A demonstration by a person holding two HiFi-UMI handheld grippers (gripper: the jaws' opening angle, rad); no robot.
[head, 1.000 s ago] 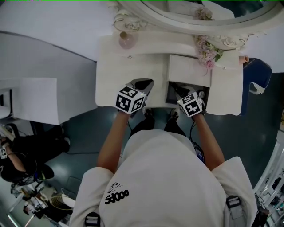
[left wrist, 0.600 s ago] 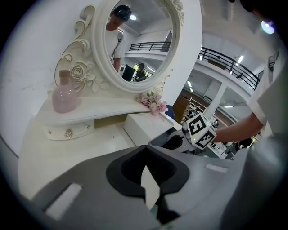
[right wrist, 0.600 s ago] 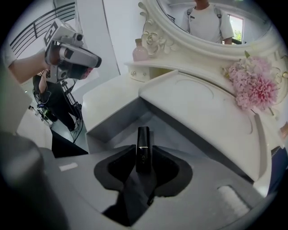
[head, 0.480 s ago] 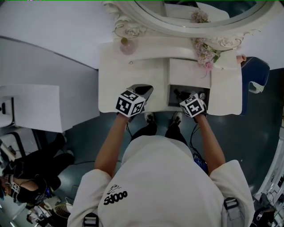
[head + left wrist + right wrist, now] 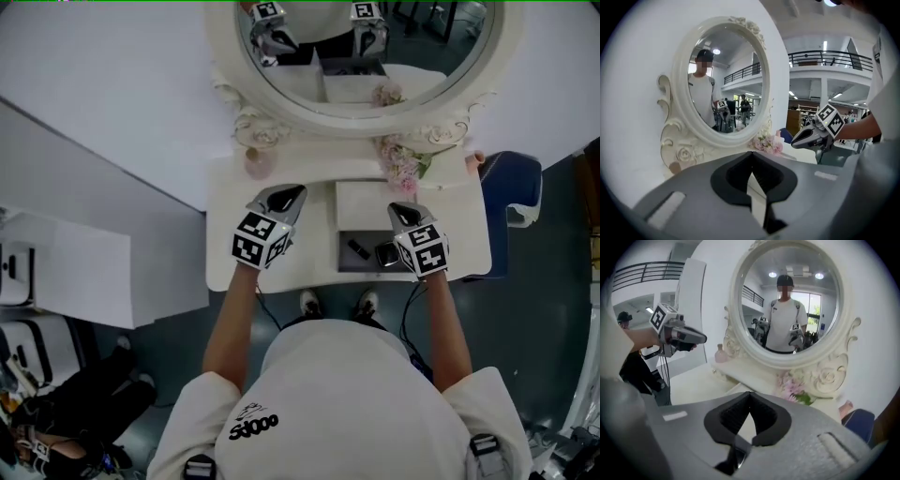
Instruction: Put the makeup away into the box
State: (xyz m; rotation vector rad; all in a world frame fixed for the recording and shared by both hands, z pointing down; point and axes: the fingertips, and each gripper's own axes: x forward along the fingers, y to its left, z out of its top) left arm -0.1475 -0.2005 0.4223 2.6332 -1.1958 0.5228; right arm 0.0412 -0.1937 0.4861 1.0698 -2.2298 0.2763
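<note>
The dark makeup stick (image 5: 357, 248) and the round makeup case (image 5: 385, 254) lie side by side in the box (image 5: 349, 265), a dark pocket set down into the right half of the white counter (image 5: 309, 253). The box's white lid (image 5: 364, 204) is tipped back toward the mirror (image 5: 366, 47). Only a thin strip of counter runs between the box and the front edge, and another thin strip between the box and the right edge, where a blue chair (image 5: 516, 187) stands close by. Pink flowers (image 5: 401, 169) sit just behind the lid, at the foot of the mirror frame. The left half of the counter is bare, with a small pink bottle (image 5: 256, 165) at its back corner. The right claw (image 5: 401, 208) is over the right side of the box and points at the mirror. The round case shows just left of its marker cube. Its jaws have just been closing, and now the tips meet with nothing between them. The left claw (image 5: 289, 192) is over the bare left half, well apart from the box. Its tips are pressed together too and hold nothing.
</note>
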